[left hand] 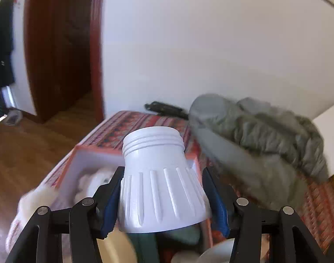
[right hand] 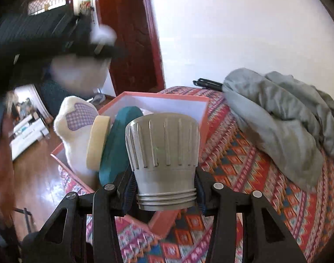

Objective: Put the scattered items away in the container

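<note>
White wall, one dark red-brown wooden door [left hand: 57,50] and wood flooring form the background; the work surface is a bed or table under a red patterned woven cloth [right hand: 243,164].

Containers: one. Orange-rimmed cardboard box with white interior [right hand: 197,103], set on the cloth.

Contents of the box, counted in the right wrist view: one cream plush toy with a purple gingham heart patch [right hand: 79,120], hanging partly over the left rim; one cream round disc [right hand: 96,140], standing on edge; one teal oval pad [right hand: 118,140], leaning beside the disc.

Ribbed plastic threaded cones: two.
- White ribbed cone [left hand: 160,182], threaded neck pointing away, clamped between the blue pads of the left gripper [left hand: 162,197], held above the box.
- Grey ribbed cone [right hand: 164,157], threaded neck toward the camera, clamped between the fingers of the right gripper [right hand: 164,188], over the box's near corner.

Other items on the cloth: one crumpled grey-green jacket [right hand: 283,118], right of the box; one black object [right hand: 208,83] by the wall, too blurred to identify.
</note>
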Available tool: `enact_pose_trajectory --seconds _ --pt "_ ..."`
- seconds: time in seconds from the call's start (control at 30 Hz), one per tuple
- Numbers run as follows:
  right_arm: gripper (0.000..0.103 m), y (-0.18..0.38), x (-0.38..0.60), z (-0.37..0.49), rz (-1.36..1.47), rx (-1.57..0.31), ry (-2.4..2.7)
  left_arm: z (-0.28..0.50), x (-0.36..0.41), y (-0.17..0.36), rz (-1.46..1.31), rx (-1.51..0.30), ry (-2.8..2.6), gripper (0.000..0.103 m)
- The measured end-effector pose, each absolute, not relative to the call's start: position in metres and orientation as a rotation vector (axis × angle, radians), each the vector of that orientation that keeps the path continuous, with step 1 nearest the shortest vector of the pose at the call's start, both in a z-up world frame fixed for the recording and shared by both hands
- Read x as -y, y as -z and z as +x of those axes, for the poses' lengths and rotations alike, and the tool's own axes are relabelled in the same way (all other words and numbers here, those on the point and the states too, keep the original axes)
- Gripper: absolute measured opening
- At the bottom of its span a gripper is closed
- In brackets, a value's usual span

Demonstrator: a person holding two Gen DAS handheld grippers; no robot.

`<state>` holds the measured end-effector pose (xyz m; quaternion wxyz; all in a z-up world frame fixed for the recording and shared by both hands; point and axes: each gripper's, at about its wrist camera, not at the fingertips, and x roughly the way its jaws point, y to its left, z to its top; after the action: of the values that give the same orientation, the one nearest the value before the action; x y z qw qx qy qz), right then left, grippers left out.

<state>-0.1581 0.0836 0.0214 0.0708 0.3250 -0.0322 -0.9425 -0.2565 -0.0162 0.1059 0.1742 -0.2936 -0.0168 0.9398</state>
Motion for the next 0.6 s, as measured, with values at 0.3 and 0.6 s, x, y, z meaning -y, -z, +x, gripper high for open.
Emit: enact_pose_trajectory --seconds 0.3,0.6 --pt "0.069 0.004 -0.073 -0.198 1.035 0.067 2.792 -0.286 0.002 -0.097 -0.871 -0.025 -2.65 0.092" --pt "0.075 -0.003 -0.11 -0.15 0.954 0.126 2.851 -0.24 0.001 -0.098 -0.891 0.021 -2.67 0.093"
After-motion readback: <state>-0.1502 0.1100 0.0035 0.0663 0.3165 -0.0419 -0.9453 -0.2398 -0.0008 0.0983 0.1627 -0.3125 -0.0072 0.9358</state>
